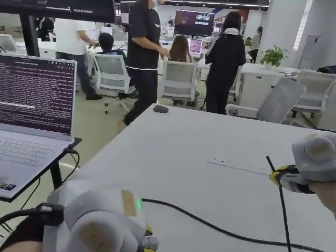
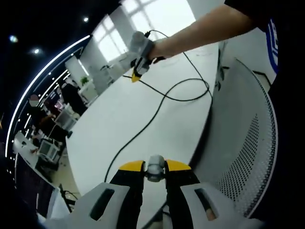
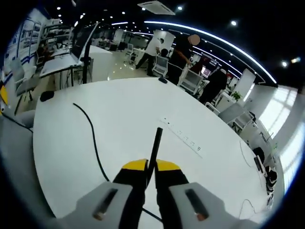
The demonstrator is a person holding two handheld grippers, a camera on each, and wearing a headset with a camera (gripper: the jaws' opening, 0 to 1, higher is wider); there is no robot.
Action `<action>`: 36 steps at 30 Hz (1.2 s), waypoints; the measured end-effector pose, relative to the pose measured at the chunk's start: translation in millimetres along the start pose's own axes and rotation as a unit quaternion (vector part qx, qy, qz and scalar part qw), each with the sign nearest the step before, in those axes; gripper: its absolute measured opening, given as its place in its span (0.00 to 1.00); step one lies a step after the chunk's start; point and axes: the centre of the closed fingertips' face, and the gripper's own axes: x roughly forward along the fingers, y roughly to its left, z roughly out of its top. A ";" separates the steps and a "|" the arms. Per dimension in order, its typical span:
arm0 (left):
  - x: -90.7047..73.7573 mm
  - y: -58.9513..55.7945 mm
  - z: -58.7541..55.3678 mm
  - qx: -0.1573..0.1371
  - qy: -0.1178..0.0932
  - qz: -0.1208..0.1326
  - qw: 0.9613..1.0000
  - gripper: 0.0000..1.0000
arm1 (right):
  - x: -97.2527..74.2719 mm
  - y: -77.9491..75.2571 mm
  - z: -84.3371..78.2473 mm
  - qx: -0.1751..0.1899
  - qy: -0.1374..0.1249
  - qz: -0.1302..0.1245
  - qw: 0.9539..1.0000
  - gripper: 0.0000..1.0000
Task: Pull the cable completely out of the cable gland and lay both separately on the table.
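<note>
Now left gripper (image 2: 154, 170) pinches gland (image 2: 155, 163), right gripper (image 3: 149, 167) cable (image 3: 156, 138)

You have an open laptop (image 1: 32, 105) well left of the fingers (image 1: 278, 176), a dark mouse (image 1: 160, 108) far beyond them, white chairs (image 1: 179, 79) farther still.
</note>
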 end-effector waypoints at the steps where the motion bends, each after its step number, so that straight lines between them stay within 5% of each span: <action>1: -1.0 2.2 0.4 -0.006 -0.002 0.002 1.000 0.17 | 12.0 -6.2 -8.5 0.017 0.012 0.001 1.000 0.04; 8: -4.2 7.5 -14.0 -0.037 0.013 0.010 0.999 0.17 | 47.2 -26.7 -49.6 0.062 0.071 -0.003 0.996 0.07; 11: -6.2 10.9 -19.8 -0.047 0.018 0.013 0.999 0.17 | 47.2 -27.2 -66.8 0.050 0.106 -0.001 0.993 0.11; 15: -4.2 16.4 -21.4 -0.049 0.023 0.014 0.998 0.17 | 35.7 -27.9 -71.0 0.030 0.101 0.001 0.994 0.10; 19: 3.1 20.1 -9.1 -0.044 0.010 -0.001 0.999 0.17 | 10.2 -21.4 -62.3 0.039 0.066 0.017 0.997 0.11; 26: 22.2 28.4 13.7 0.002 -0.008 -0.033 0.999 0.18 | -58.9 6.7 -56.4 0.055 0.017 0.042 0.997 0.18; 33: 48.4 36.1 34.5 0.039 -0.038 -0.079 0.995 0.18 | -151.0 54.8 -77.0 0.061 -0.008 0.053 0.997 0.20; 36: 64.5 34.6 34.5 0.034 -0.055 -0.112 0.992 0.18 | -180.9 72.8 -88.9 0.063 -0.014 0.048 0.997 0.20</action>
